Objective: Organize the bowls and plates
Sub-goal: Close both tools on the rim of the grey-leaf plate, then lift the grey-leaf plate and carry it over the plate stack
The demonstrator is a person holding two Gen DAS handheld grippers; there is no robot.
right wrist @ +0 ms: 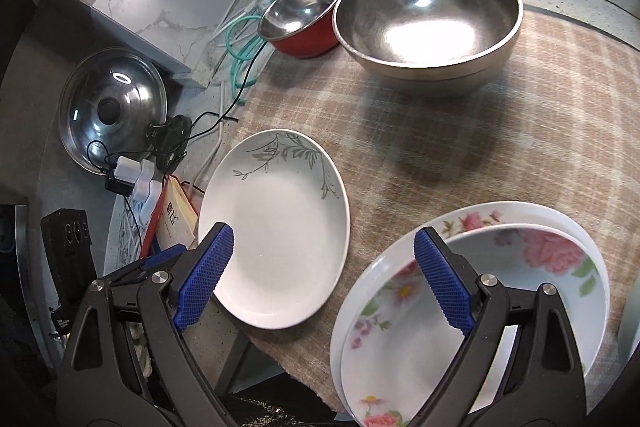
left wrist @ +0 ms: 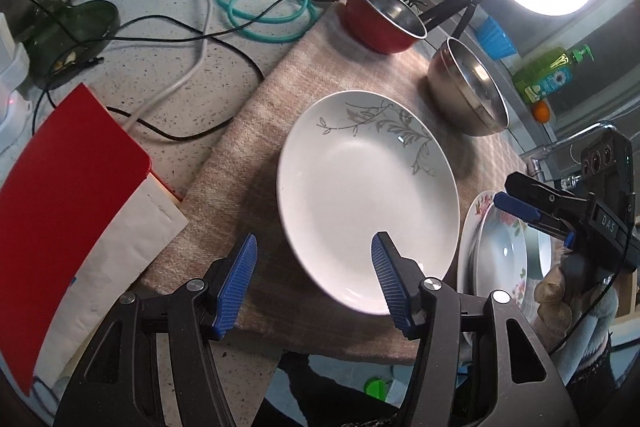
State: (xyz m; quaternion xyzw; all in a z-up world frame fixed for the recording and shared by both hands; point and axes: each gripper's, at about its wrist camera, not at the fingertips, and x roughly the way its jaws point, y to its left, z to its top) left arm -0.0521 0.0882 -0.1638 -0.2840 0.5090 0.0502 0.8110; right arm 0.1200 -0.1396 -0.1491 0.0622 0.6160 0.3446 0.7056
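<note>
While our left gripper (left wrist: 314, 281) hangs with its jaws apart and nothing between them, one blue pad over the near rim of the white leaf-patterned plate (left wrist: 368, 199), our right gripper (right wrist: 324, 279) is likewise spread and empty above the stacked floral plates (right wrist: 472, 311). All lie on the checked cloth (right wrist: 420, 147). Farther back we see the steel bowl (right wrist: 428, 15) just beside the red bowl (right wrist: 300, 17).
</note>
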